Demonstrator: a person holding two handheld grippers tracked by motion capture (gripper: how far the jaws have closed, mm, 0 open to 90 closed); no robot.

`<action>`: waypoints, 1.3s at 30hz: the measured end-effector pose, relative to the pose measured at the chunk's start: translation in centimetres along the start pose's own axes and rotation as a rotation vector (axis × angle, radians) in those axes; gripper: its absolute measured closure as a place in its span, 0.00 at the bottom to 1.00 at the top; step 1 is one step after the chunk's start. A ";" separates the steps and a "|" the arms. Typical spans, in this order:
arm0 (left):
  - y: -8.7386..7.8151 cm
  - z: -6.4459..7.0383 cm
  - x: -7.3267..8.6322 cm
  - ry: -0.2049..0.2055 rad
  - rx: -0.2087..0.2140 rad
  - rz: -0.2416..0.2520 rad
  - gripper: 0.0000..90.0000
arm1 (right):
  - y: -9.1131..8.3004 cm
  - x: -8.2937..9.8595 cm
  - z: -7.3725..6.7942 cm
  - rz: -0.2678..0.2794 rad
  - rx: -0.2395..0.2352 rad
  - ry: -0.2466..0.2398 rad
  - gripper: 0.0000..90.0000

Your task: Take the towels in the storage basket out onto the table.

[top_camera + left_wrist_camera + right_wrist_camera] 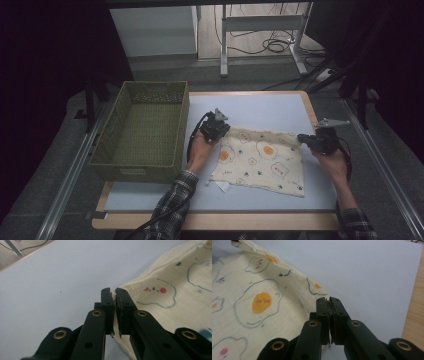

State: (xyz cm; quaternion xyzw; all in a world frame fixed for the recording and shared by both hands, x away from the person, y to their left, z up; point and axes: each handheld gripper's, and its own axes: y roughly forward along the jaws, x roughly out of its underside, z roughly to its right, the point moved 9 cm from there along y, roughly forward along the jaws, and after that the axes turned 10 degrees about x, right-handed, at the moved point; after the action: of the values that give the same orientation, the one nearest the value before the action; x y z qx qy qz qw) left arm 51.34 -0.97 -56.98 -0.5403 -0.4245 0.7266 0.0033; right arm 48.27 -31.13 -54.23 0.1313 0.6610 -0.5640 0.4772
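Observation:
A cream cloth [262,157] printed with fried eggs and small faces lies spread on the pale blue table top [260,107]. My left gripper [226,129] is shut on the cloth's far left corner; in the left gripper view the cloth [175,295] edge is pinched between the jaws of that gripper [115,291]. My right gripper [302,138] is shut on the far right corner, and the right gripper view shows the cloth [257,305] running into the closed jaws of this gripper [328,300]. A small white tag [222,186] pokes out at the near left corner.
An empty green woven basket [142,130] stands at the table's left, close beside my left hand. The table's wooden rim [310,107] runs along the right and near sides. Desk legs and cables [270,42] lie on the floor beyond.

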 end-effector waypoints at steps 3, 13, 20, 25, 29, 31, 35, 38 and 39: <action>-0.8 1.0 0.7 0.002 0.010 0.002 0.95 | -1.1 0.7 -0.6 0.010 -0.020 0.010 0.96; -3.1 4.1 2.5 0.023 0.057 0.049 0.94 | -3.9 3.3 -2.6 0.023 -0.036 0.001 0.96; -4.7 6.2 4.2 0.035 0.092 0.063 0.94 | -5.9 4.8 -4.4 0.020 -0.040 -0.048 0.96; -5.5 7.5 5.4 0.036 0.117 0.068 0.94 | -7.5 5.8 -5.7 0.014 -0.038 -0.081 0.96; -6.1 8.3 5.9 0.037 0.135 0.075 0.94 | -8.5 6.5 -6.7 0.014 -0.046 -0.101 0.96; -6.3 8.8 6.1 0.042 0.138 0.075 0.94 | -9.0 6.8 -7.1 0.013 -0.051 -0.108 0.96; -6.7 9.6 6.5 0.047 0.141 0.066 0.94 | -9.2 7.5 -7.9 -0.002 -0.064 -0.119 0.96; -7.0 10.0 7.0 0.042 0.148 0.062 0.94 | -9.3 8.0 -8.2 -0.012 -0.068 -0.125 0.96; -7.1 10.1 7.2 0.040 0.151 0.060 0.94 | -9.4 8.2 -8.3 -0.014 -0.070 -0.124 0.96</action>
State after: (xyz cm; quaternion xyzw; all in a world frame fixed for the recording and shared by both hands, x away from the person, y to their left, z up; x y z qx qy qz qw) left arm 37.16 0.75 -57.60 -0.5656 -0.3520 0.7452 0.0305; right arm 33.39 -30.02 -55.54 0.0748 0.6505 -0.5508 0.5176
